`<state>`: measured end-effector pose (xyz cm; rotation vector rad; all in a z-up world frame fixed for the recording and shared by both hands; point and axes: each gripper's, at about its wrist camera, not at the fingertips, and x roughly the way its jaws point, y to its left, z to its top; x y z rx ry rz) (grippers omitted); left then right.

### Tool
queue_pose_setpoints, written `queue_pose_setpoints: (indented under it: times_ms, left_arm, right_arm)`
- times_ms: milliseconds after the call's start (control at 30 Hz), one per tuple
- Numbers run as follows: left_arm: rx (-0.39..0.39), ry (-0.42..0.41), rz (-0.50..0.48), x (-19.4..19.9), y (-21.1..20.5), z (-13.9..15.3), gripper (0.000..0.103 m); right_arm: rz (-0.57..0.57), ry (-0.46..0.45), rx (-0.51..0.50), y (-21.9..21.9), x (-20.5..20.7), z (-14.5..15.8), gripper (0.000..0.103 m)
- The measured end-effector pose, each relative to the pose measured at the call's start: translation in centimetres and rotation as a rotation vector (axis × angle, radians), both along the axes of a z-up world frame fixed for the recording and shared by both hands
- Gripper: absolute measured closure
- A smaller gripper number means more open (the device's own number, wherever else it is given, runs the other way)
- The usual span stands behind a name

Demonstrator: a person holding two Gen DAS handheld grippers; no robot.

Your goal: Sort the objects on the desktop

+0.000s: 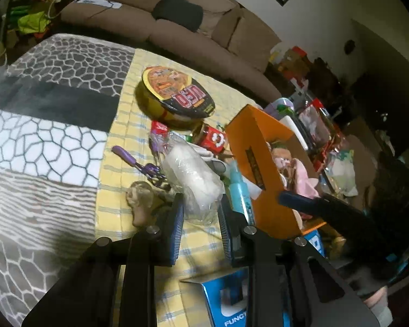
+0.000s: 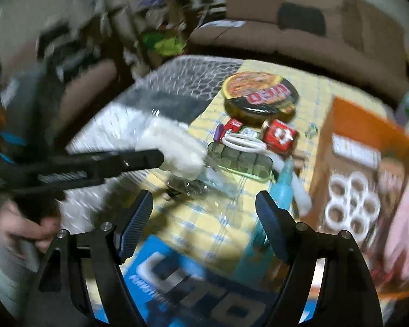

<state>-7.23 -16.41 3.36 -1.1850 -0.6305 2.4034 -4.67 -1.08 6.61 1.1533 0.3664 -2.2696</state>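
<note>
My left gripper (image 1: 200, 212) pinches the plastic-wrapped white bundle (image 1: 191, 169) to lift it clear; my right gripper (image 2: 204, 212) waits, jaws spread, empty.

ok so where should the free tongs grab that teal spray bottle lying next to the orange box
Judging from these views, take the teal spray bottle across its round body, below the narrow top. It lies flat on the yellow cloth, close against the orange box, so come from above with the right tongs, which are open and empty, one pad on each long side.
</note>
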Motion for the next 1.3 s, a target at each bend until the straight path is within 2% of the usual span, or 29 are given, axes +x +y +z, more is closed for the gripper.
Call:
queue_pose_setpoints:
  times_ms: [67, 133, 333, 400, 500, 533, 567, 633, 700, 833, 867, 900, 967, 1067, 1133, 1200, 1267, 1300]
  left_arm:
    - [0.011, -0.006, -0.004, -0.1, -0.2, -0.1, 0.079]
    - [0.030, -0.012, -0.006, -0.3, -0.4, -0.1, 0.079]
    - [0.117, -0.014, -0.020, -0.3, -0.8, 0.1, 0.079]
    - [0.114, -0.014, -0.020, -0.3, -0.7, 0.2, 0.079]
    - [0.128, -0.011, -0.015, -0.3, -0.7, 0.2, 0.079]
    - [0.122, 0.001, 0.015, -0.2, -1.0, 0.4, 0.075]
    - [0.120, 0.013, 0.033, -0.1, -1.2, 0.7, 0.058]
    - [0.097, 0.051, 0.072, 0.3, -1.9, 1.4, 0.036]
    - [0.070, 0.091, 0.085, 0.7, -2.3, 2.2, 0.032]
    - [0.074, 0.113, 0.007, 0.7, -1.2, 2.5, 0.032]
    - [0.055, 0.139, -0.021, 0.9, -0.5, 2.8, 0.032]
    - [0.022, 0.173, -0.053, 1.2, 0.5, 3.3, 0.030]
    - [-0.051, 0.241, -0.107, 2.3, 2.7, 4.5, 0.018]
    - [-0.166, 0.325, -0.149, 3.6, 5.6, 5.6, 0.013]
    - [-0.242, 0.346, -0.141, 4.0, 6.9, 5.7, 0.013]
    - [-0.249, 0.332, -0.175, 3.7, 7.6, 5.3, 0.023]
    - [-0.235, 0.280, -0.174, 3.1, 7.6, 4.7, 0.074]
    - [-0.225, 0.262, -0.158, 2.8, 7.3, 4.5, 0.073]
  right_arm:
    - [0.032, 0.002, 0.045, -1.5, -0.4, -1.0, 0.029]
    - [0.052, -0.006, 0.042, -2.5, -1.2, -1.8, 0.031]
    - [0.051, -0.059, -0.067, -2.9, -3.0, -3.6, 0.034]
    - [0.044, -0.092, -0.101, -2.7, -3.5, -4.2, 0.057]
    - [-0.002, -0.123, -0.164, -1.6, -4.3, -4.3, 0.067]
    - [-0.017, -0.117, -0.176, -1.3, -4.4, -4.0, 0.069]
    - [-0.030, -0.116, -0.193, -0.7, -4.4, -3.6, 0.070]
    - [-0.051, -0.119, -0.247, 0.3, -4.7, -2.5, 0.071]
    - [-0.064, -0.135, -0.317, 1.7, -5.0, -1.3, 0.071]
    - [-0.090, -0.196, -0.499, 5.0, -5.4, 1.3, 0.071]
    - [-0.097, -0.225, -0.557, 5.9, -5.6, 1.9, 0.071]
    - [-0.099, -0.256, -0.606, 6.5, -5.7, 2.2, 0.071]
    - [-0.097, -0.323, -0.707, 7.7, -5.8, 2.7, 0.071]
    - [-0.070, -0.384, -0.748, 7.6, -5.1, 3.0, 0.071]
    - [-0.037, -0.433, -0.754, 6.9, -4.6, 2.9, 0.071]
    - [-0.018, -0.473, -0.763, 6.2, -4.0, 2.5, 0.071]
    - [-0.015, -0.463, -0.732, 5.6, -3.8, 2.5, 0.070]
    - [-0.021, -0.443, -0.704, 5.4, -3.8, 2.7, 0.069]
